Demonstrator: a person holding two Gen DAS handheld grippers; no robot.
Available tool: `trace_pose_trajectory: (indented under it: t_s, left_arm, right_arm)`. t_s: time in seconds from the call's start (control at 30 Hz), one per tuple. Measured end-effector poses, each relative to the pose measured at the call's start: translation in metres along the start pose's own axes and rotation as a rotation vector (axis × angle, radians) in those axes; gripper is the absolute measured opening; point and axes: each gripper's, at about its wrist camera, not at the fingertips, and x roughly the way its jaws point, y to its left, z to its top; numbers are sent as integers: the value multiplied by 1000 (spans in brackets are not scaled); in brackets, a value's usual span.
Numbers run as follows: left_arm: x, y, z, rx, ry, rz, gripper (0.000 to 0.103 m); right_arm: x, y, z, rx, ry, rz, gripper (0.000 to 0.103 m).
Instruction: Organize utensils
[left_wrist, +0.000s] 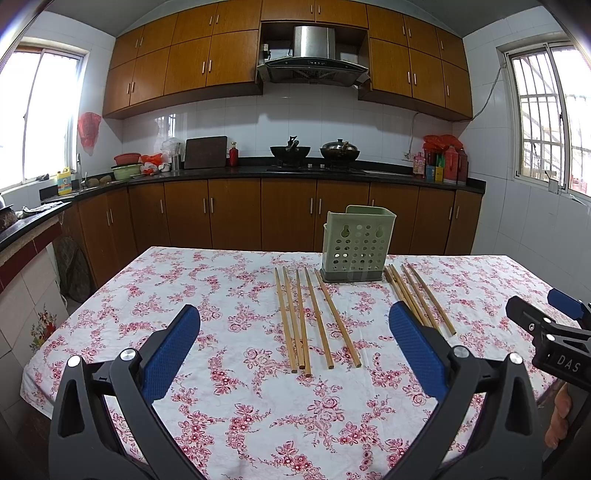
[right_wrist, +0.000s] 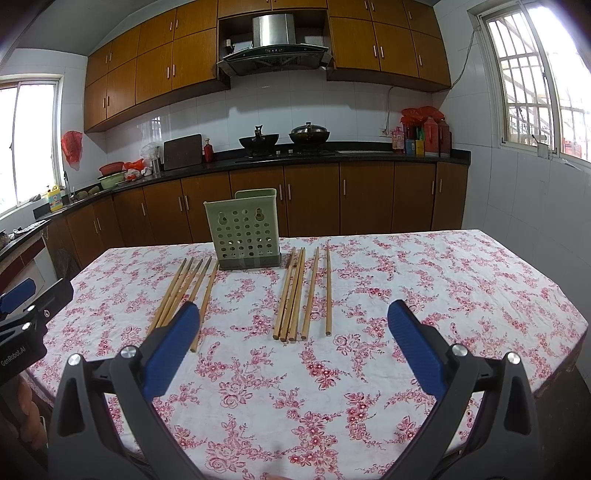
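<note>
Nothing is sorted yet. Nearest, the left tool and right tool hover wide open and empty above the floral-clothed table. Beyond them lie two groups of loose wooden chopsticks, left and right. Farthest stands the empty green perforated holder.

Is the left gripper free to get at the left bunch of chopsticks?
Probably yes: the left gripper is open, holds nothing, and the left chopsticks lie loose on the tablecloth straight ahead, nothing between.
</note>
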Motion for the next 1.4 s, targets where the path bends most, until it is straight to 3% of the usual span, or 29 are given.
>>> trace_pose_trajectory:
  t_s: [0.87, 0.93, 1.2, 1.27, 1.4]
  left_arm:
    - [2, 1, -6, -10, 27, 8, 101]
    - [7, 1, -11, -16, 43, 15, 101]
    - [61, 25, -20, -44, 273, 119, 101]
    - [73, 32, -20, -53, 322, 124, 101]
    - [91, 42, -17, -69, 382, 122, 101]
  right_arm:
    - [8, 0, -3, 4, 21, 0, 99]
    - [18, -1, -5, 16, 58, -3, 99]
    - [83, -29, -1, 69, 283, -82, 99]
    - [104, -38, 4, 93, 338, -95, 93]
    - [146, -55, 11, 144, 429, -85, 67]
